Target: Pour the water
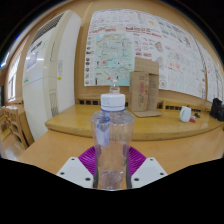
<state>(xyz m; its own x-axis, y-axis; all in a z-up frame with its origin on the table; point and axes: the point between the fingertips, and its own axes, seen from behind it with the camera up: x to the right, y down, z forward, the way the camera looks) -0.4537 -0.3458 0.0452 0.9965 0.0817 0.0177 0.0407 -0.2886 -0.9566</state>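
Two fingers (pixel 77 170) of the gripper (pixel 111 172) press from either side on a clear plastic bottle (pixel 112 140), their purple pads (pixel 92 158) against its lower body. The bottle stands upright between them with its white cap (pixel 113 101) on, above a wooden table (pixel 50 150). Beyond it a brown carton (pixel 145 87) and a small white cup (pixel 185 114) rest on a further table (pixel 90 122). Behind these hang wall posters (pixel 140 45), with a white cabinet (pixel 45 75) beside them.
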